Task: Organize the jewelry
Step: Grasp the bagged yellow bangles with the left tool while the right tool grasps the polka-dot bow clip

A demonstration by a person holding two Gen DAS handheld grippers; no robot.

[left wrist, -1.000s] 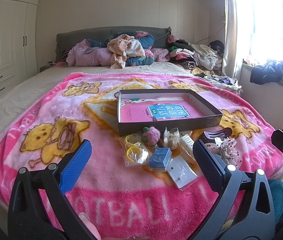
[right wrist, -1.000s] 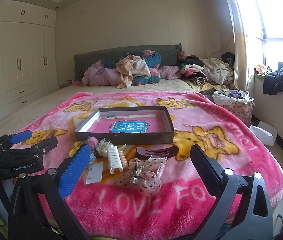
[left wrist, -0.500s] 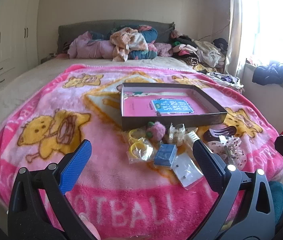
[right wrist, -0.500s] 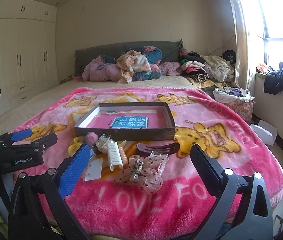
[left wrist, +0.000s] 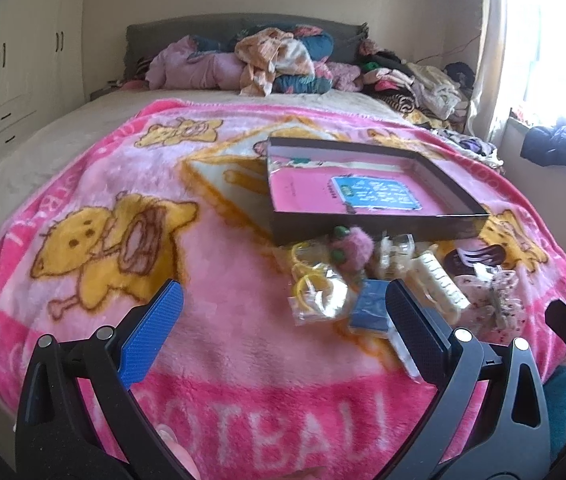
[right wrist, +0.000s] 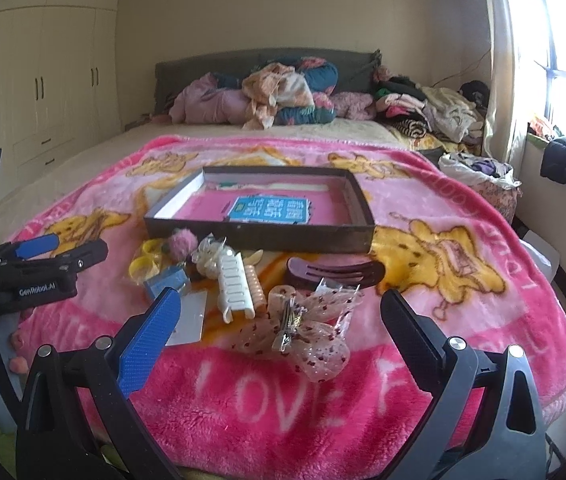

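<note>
Both claws, left and right, hang spread and empty. The trinkets lie on the bed just near of the box; take the bow first, squarely, gently.

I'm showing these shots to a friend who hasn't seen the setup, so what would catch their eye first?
Probably the bright pink cartoon blanket covering the bed, with a shallow dark box lying open in its middle. Just in front of the box sits a jumble of hair accessories, notably a white claw clip and a spotted sheer bow. Both the left gripper and the right gripper hover near the blanket's near edge, jaws wide apart and empty.
</note>
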